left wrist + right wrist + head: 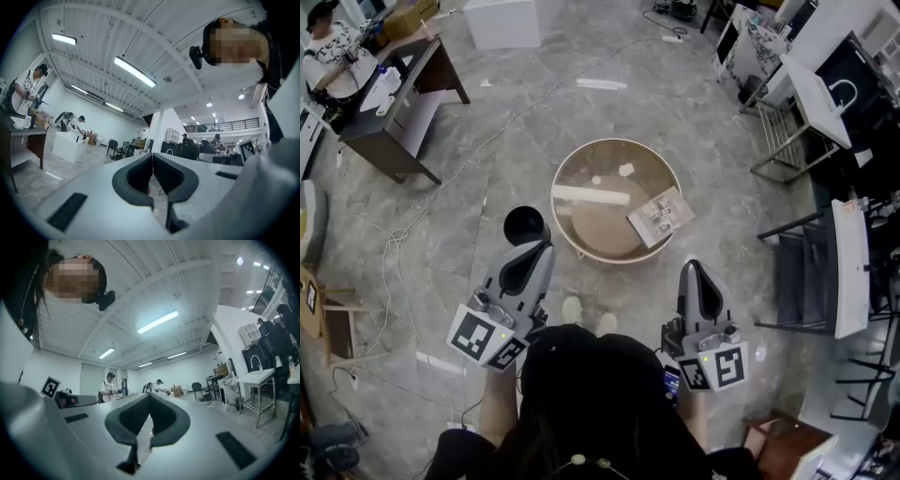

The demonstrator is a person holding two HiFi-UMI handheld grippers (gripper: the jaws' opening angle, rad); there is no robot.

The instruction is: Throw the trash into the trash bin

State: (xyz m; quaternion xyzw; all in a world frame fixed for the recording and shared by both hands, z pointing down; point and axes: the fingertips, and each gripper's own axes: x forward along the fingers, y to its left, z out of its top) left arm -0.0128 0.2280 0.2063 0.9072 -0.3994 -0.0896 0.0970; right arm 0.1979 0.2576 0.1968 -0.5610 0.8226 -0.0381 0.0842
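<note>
In the head view a round wooden table (574,161) carries the trash: a long white roll (591,195), a printed paper packet (661,217) at its right rim, and two small crumpled white bits (626,170). A black round trash bin (525,225) stands on the floor at the table's left front. My left gripper (542,246) is held level just short of the bin, shut and empty; in its own view the pads (152,155) meet. My right gripper (692,266) hovers before the table's right front, also shut on nothing (149,395).
A dark desk (403,103) with a person beside it stands at the far left. Cables (403,234) trail over the grey floor. Black chairs and white tables (839,267) crowd the right side. A white box (502,21) sits at the back.
</note>
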